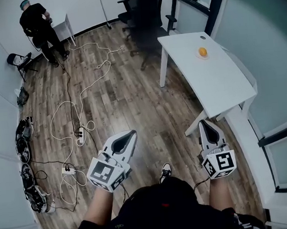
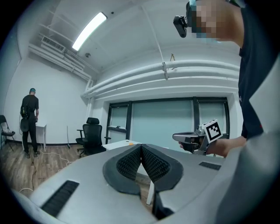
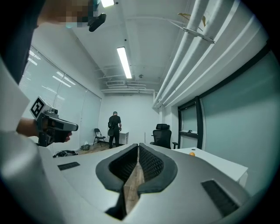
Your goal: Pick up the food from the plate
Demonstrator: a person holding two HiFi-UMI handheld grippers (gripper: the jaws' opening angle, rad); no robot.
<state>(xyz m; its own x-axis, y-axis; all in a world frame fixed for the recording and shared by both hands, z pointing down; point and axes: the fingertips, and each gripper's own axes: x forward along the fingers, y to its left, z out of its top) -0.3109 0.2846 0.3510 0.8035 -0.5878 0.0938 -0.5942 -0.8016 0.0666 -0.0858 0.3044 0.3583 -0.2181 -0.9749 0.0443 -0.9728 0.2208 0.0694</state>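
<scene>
A small round orange food item (image 1: 203,52) lies on a pale plate (image 1: 199,57) near the far end of a white table (image 1: 211,85) at the right. It also shows as a tiny orange dot, the food (image 2: 131,143) (image 3: 192,153), in both gripper views. My left gripper (image 1: 131,134) (image 2: 141,147) is shut and empty, held level over the wooden floor well short of the table. My right gripper (image 1: 203,124) (image 3: 138,145) is shut and empty too, near the table's closest corner. Each gripper sees the other: the right gripper (image 2: 192,138), the left gripper (image 3: 54,124).
A black office chair (image 1: 142,12) stands behind the table. White cables and a power strip (image 1: 80,134) trail over the floor at the left. A person (image 1: 38,21) stands at a small white desk (image 1: 64,23) in the far corner. Gear (image 1: 24,147) lines the left wall.
</scene>
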